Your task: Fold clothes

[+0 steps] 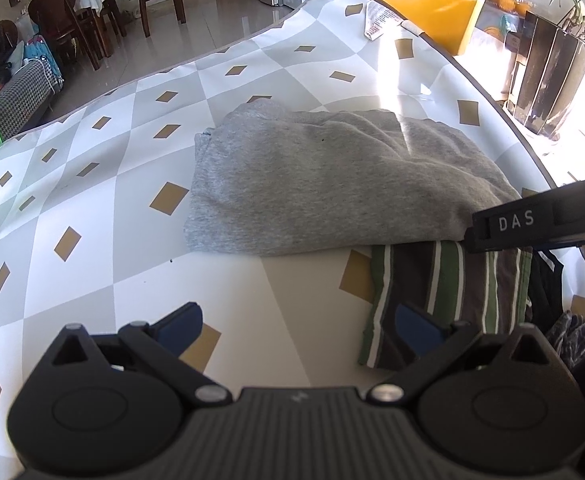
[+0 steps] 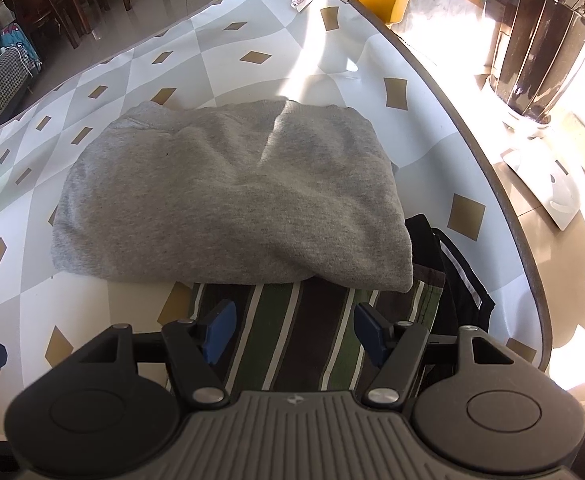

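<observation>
A folded grey sweatshirt [image 1: 332, 184] [image 2: 228, 196] lies on the diamond-patterned table cover [image 1: 92, 168] [image 2: 196, 64]. Its near edge overlaps a striped green, brown and white garment [image 1: 444, 296] [image 2: 292, 328]. A black garment [image 2: 456, 280] [image 1: 548, 284] lies to the right of the striped one. My left gripper [image 1: 298, 330] is open above the table, its right pad over the striped garment's left edge. My right gripper [image 2: 290, 330] hovers open over the striped garment, with nothing pinched between its blue pads. Its black body [image 1: 540, 224] shows at the right of the left wrist view.
A yellow chair [image 1: 428, 4] stands at the table's far edge, with a printed paper label [image 1: 380, 20] lying on the cover near it. A dark ribbed planter [image 2: 540, 60] stands off the table to the right. Dark wooden chairs [image 1: 72, 24] and a sofa are at the far left.
</observation>
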`<state>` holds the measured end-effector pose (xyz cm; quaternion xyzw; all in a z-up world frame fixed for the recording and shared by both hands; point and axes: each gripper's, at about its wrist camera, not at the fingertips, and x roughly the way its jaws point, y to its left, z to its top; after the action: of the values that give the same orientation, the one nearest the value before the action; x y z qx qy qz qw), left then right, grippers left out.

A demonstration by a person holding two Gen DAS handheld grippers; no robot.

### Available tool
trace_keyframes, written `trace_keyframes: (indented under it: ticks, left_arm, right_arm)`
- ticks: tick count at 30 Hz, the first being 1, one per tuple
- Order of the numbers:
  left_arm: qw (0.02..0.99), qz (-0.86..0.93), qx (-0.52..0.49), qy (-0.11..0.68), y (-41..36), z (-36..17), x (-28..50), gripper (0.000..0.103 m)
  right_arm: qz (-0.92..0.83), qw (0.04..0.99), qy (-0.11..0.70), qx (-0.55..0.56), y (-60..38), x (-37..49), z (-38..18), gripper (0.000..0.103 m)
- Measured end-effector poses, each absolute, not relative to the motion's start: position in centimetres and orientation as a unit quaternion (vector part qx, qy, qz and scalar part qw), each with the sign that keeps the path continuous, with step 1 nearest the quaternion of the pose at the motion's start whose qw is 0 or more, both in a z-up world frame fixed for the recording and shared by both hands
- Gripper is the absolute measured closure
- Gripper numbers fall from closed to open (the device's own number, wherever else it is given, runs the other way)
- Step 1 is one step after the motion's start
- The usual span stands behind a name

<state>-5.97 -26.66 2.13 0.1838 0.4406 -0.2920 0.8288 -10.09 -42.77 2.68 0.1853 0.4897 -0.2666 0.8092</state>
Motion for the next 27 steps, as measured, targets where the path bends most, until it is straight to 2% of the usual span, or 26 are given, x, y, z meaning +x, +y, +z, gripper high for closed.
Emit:
trace_keyframes:
  ticks: [27]
  left_arm:
    - [0.833, -0.278, 0.183, 0.442, -25.99, 1.74, -5.34, 0.000]
  right_arm:
    - [-0.258, 0.810, 0.495, 0.180, -41.85, -10.01, 2.25, 0.039]
